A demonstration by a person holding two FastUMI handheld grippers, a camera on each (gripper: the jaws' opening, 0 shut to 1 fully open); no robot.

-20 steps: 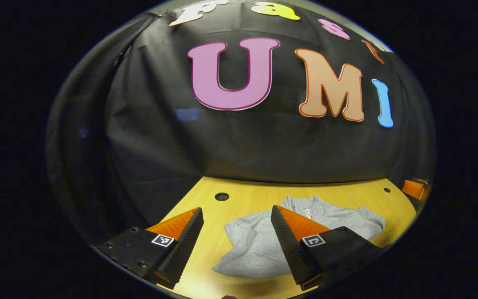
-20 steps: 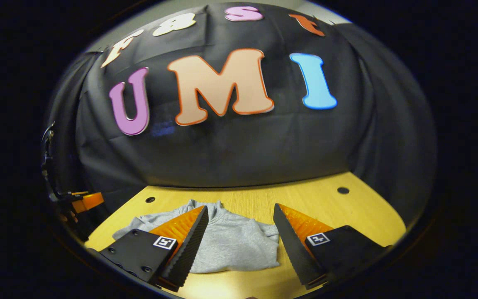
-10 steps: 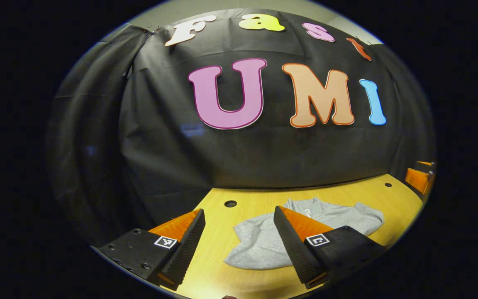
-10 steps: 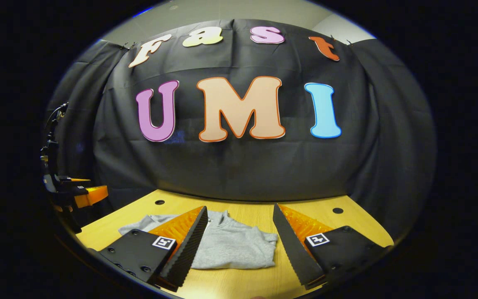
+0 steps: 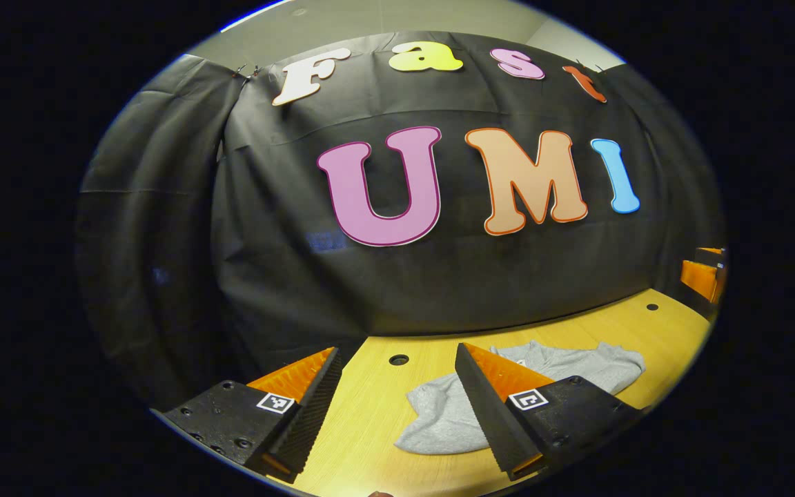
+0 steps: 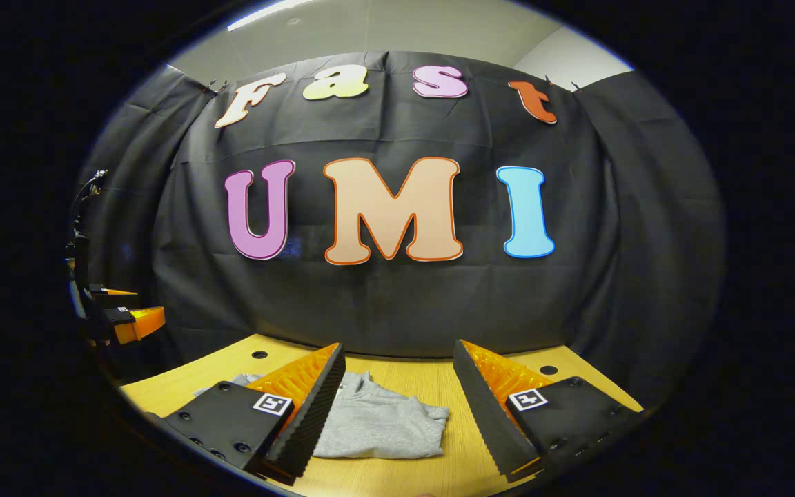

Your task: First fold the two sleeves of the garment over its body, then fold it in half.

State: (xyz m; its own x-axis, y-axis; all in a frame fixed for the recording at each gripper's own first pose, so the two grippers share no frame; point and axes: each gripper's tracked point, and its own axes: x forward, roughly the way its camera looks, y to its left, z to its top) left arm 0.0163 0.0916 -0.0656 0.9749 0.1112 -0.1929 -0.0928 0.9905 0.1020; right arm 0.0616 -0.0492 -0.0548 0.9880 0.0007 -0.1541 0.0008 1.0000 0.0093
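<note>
One folded grey garment (image 5: 439, 421) on one wooden table (image 5: 370, 414); two pairs of tongs, left (image 5: 397, 359) and right (image 6: 399, 352).

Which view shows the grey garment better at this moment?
The left gripper view: the garment shows from its near edge to its collar, partly behind one finger. In the right gripper view, the garment lies lower and a finger hides its left part.

A yellow wooden table (image 5: 370, 421) is carrying the load, its top pierced by small round holes (image 5: 398, 359) along the far edge. A folded grey garment (image 5: 439, 421) is lying flat on it, sitting ahead of the left gripper's jaws and partly behind its right jaw. In the right gripper view the garment (image 6: 377, 431) is resting on the table (image 6: 432, 376) between the jaws, nearer the left jaw.
</note>
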